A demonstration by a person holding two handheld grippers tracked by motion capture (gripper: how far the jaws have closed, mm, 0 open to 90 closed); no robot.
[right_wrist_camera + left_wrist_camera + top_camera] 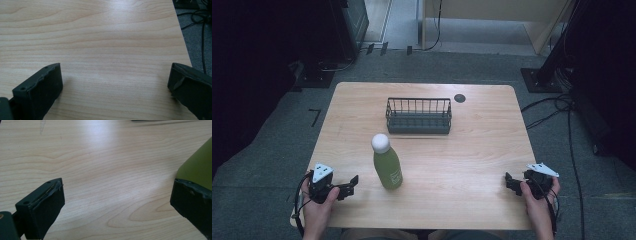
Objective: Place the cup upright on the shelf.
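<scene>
Nothing is moved yet: the bottle [387, 167] stands just beside your left gripper [351, 186], untouched; both grippers' jaws stand apart, empty; right gripper [511, 182] well off.

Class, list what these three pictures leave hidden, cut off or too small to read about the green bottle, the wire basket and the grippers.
- Green bottle: the print on its side is too small in the high view; in the left gripper view the picture's edge and a jaw cut it off.
- Wire basket: its front wall hides the bottom.
- Dark round spot on the table: too small to identify.
- Right gripper: the hand partly covers it.
</scene>
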